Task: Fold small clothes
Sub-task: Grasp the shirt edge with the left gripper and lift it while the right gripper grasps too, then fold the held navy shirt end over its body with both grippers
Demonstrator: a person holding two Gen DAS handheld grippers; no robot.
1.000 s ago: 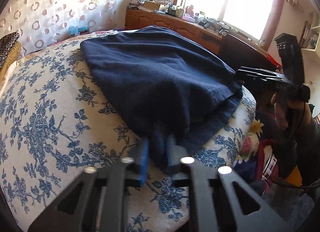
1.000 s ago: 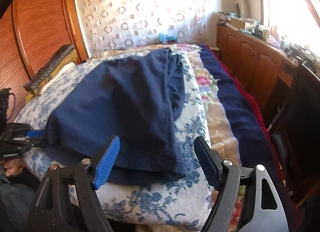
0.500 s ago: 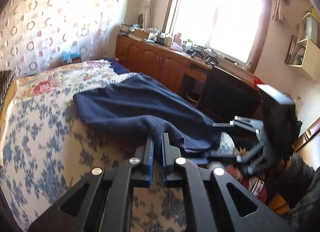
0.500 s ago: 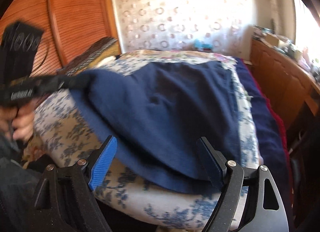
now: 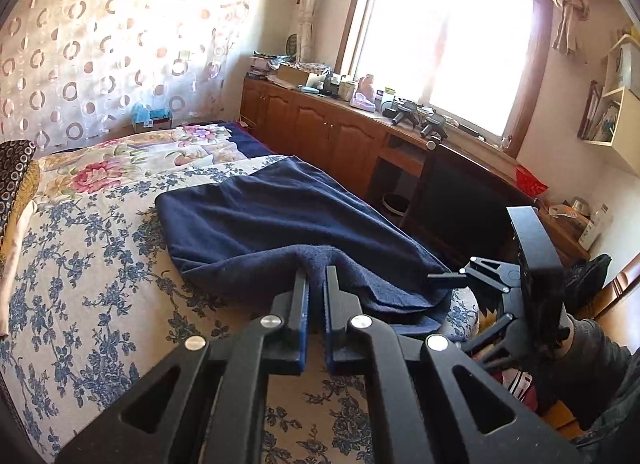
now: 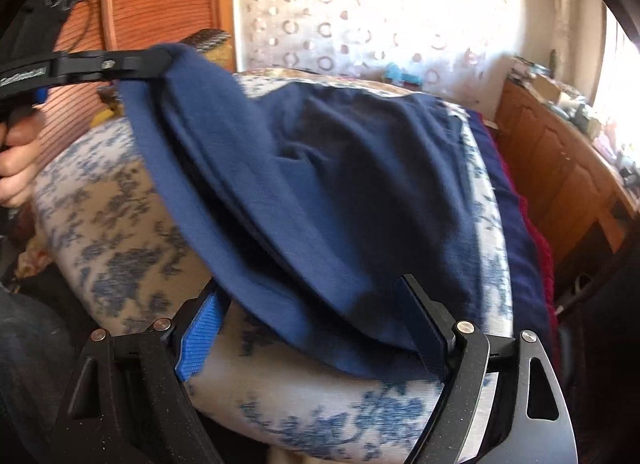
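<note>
A navy blue garment (image 5: 280, 223) lies on the blue-flowered bed cover (image 5: 80, 284). My left gripper (image 5: 316, 276) is shut on the garment's near corner and holds it lifted above the bed; it also shows in the right wrist view (image 6: 160, 61) at upper left, with the cloth hanging from it. My right gripper (image 6: 312, 300) is open, its fingers on either side of the garment's (image 6: 320, 183) near edge at the bed's end. It also shows in the left wrist view (image 5: 452, 278) at the garment's right corner.
A wooden cabinet (image 5: 320, 131) with clutter on top runs under the window at the right of the bed. A dark chair (image 5: 460, 199) stands close to the bed's corner. A wooden wardrobe (image 6: 160, 3) is at the left. Folded textiles (image 5: 16, 183) lie at the bed's far left.
My left gripper has lifted the garment's corner up and carried it over the bed. My right gripper has moved in close to the garment's near edge, still open.
</note>
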